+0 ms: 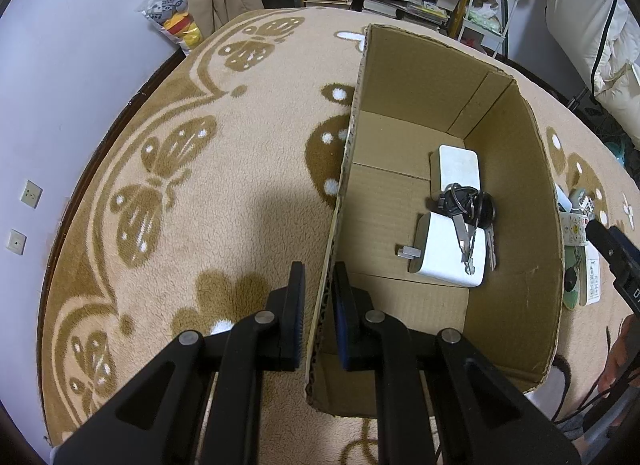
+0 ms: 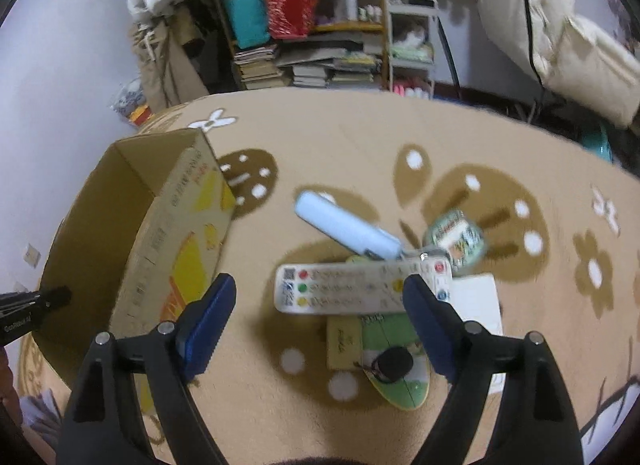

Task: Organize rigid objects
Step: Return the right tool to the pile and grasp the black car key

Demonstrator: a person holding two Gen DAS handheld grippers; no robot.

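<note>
My left gripper (image 1: 320, 301) straddles the near wall of the cardboard box (image 1: 516, 193). One finger is outside over the rug (image 1: 224, 169) and the other inside, with the jaws drawn in close on either side of the wall's edge. I cannot tell whether the pads actually press the cardboard, as a thin gap seems to show on each side.

Inside the box, against its far right corner, lie two white chargers (image 1: 450, 249), one behind the other. A bunch of keys (image 1: 470, 221) with a black fob is draped across them. The rest of the box floor is bare cardboard.

My right gripper (image 2: 320, 305) hangs over the rug with its jaws spread wide and nothing between them. Directly below it a white remote (image 2: 360, 289) with coloured dots lies crosswise. A pale blue stick-shaped thing (image 2: 344, 225) rests behind it, blurred, and a round patterned tin (image 2: 456, 237) sits to the right. A green oval board (image 2: 396, 353) lies nearer me with a black key fob (image 2: 392, 365) on top, and a white sheet (image 2: 476, 301) is tucked under the pile.

The box stands to the left of this pile, its printed yellow side facing it. That upright wall stands between the pile and the box floor. Shelves (image 2: 312, 49) crammed with books and bags line the back wall.
</note>
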